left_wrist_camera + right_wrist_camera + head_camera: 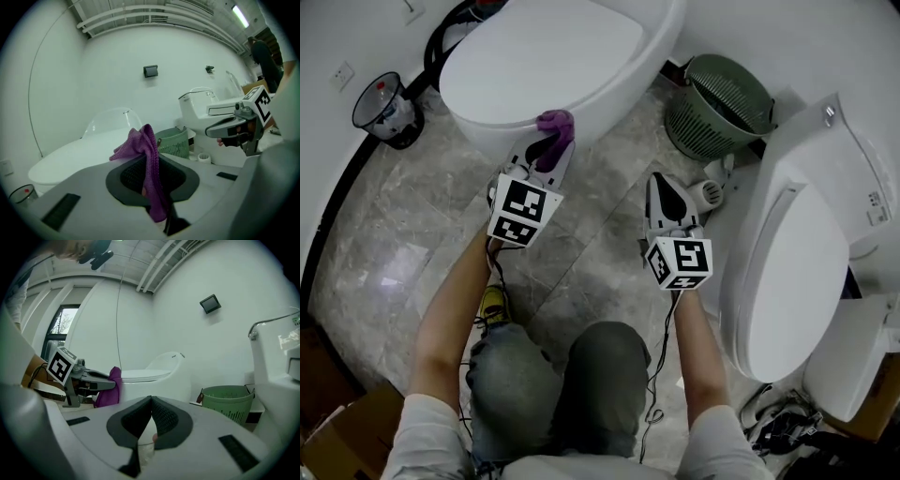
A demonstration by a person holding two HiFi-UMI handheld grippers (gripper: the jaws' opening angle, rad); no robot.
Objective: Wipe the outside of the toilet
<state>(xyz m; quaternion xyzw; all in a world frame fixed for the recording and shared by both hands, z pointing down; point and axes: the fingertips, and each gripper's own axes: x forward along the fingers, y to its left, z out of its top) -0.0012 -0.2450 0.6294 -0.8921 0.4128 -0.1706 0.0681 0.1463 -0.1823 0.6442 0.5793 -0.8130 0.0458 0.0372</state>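
Note:
A white oval toilet [553, 61] with its lid down stands at the top of the head view. My left gripper [551, 142] is shut on a purple cloth [556, 123], which is right at the toilet's front rim. In the left gripper view the cloth [140, 143] hangs bunched between the jaws, with the toilet [89, 152] just behind. My right gripper [660, 182] is shut and empty, pointing over the floor between this toilet and a second toilet [797, 272] on the right. From the right gripper view, the closed jaws face the oval toilet [159, 376], and the cloth [108, 387] shows at left.
A green slatted basket [717, 103] stands between the two toilets, with a small white device [711, 192] on the floor before it. A small black bin [386, 108] sits by the left wall. My knees and cables are below. Marble tiles cover the floor.

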